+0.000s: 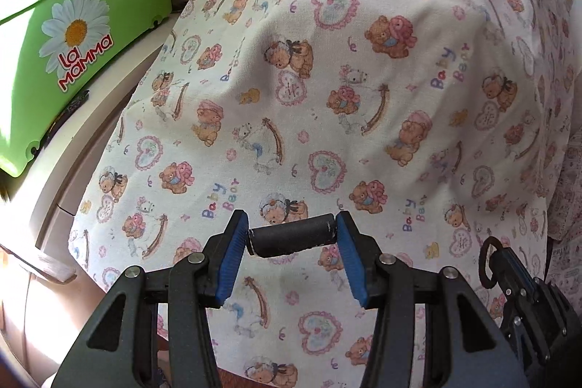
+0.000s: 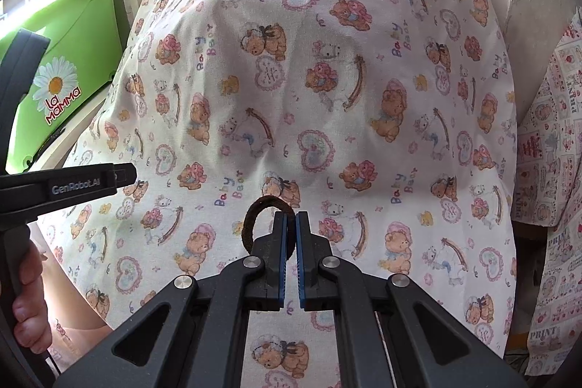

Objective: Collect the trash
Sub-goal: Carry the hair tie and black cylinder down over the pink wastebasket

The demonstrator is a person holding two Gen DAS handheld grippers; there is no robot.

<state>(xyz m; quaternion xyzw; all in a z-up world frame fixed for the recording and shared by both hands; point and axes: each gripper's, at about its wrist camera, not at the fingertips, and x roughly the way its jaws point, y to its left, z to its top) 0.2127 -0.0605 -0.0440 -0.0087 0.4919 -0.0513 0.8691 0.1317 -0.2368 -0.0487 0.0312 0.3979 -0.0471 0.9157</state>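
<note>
My left gripper (image 1: 292, 235) is shut on a short black foam cylinder (image 1: 291, 238), held crosswise between its blue pads above a teddy-bear print cloth (image 1: 327, 79). My right gripper (image 2: 291, 235) is shut on a dark brown ring-shaped band (image 2: 259, 210), whose loop sticks out up and to the left of the pads. The right gripper with the ring also shows at the lower right of the left wrist view (image 1: 489, 264). The left gripper's body shows at the left of the right wrist view (image 2: 65, 184), held by a hand.
A green plastic bin (image 1: 72, 24) with a daisy "La Mamma" label stands at the left on a pale ledge; it also shows in the right wrist view (image 2: 69, 60). Another printed cloth (image 2: 553, 170) hangs at the right. The bear cloth drapes over bumps beneath it.
</note>
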